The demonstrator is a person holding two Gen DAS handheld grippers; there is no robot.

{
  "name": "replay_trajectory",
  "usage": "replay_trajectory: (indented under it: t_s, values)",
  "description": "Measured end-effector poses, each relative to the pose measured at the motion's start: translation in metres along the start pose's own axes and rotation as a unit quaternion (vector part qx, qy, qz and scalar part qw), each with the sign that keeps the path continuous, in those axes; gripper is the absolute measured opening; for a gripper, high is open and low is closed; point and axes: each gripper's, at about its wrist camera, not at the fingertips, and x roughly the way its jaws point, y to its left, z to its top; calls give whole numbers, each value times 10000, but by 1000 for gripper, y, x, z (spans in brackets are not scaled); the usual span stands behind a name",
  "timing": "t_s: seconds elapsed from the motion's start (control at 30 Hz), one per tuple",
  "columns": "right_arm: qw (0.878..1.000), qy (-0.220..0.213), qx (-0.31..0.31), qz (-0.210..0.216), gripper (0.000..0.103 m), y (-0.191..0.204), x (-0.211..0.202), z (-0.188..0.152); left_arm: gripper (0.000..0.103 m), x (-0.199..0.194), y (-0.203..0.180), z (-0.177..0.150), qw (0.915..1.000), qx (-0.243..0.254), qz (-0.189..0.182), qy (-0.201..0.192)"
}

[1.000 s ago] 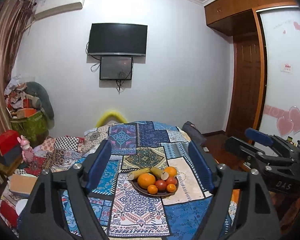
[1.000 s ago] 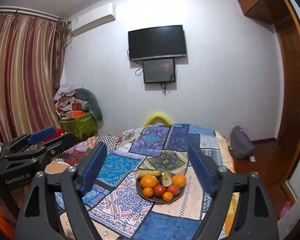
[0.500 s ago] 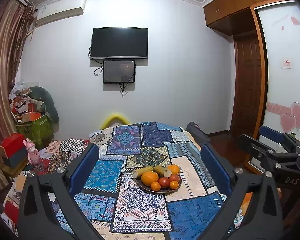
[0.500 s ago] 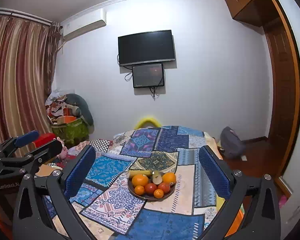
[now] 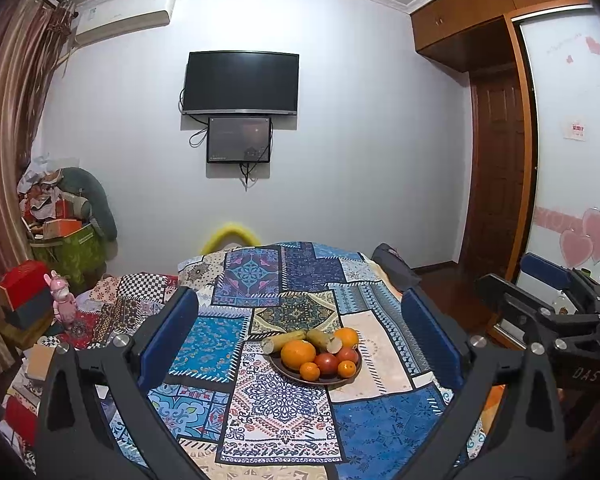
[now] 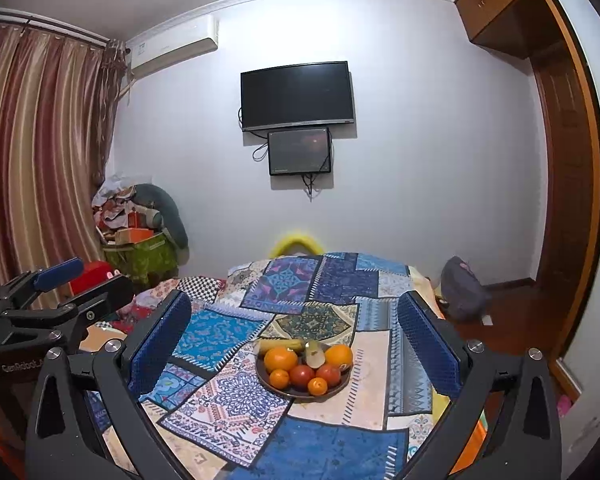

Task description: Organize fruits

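A dark round plate (image 5: 342, 379) (image 6: 334, 392) sits on the patchwork cloth in the middle of the table. It holds oranges (image 5: 298, 354) (image 6: 281, 359), small tangerines, red fruits (image 5: 326, 362) (image 6: 302, 375) and yellow-green pieces (image 5: 283, 340) (image 6: 315, 353) at its far side. My left gripper (image 5: 300, 332) is open and empty, held above and short of the plate. My right gripper (image 6: 296, 330) is open and empty, likewise short of the plate. Each gripper shows at the edge of the other's view.
The patchwork-covered table (image 5: 284, 428) fills the foreground. Boxes, a pink toy (image 5: 63, 297) and a green bin (image 5: 74, 250) crowd the left. A grey bag (image 6: 462, 292) lies on the floor at right. A wooden door and wardrobe (image 5: 496, 184) stand right.
Both grippers have opened wider and drawn back and up a little, so the plate looks lower and farther between the fingers. The fruit has not moved.
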Motion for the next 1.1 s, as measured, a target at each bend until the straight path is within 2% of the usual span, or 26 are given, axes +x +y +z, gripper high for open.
replay_trajectory:
  t_s: [1.1]
  values:
    - [10000,11,-22,-69,103,-1,-3,2,103,2,-1,-1,9999,-47,-132,21]
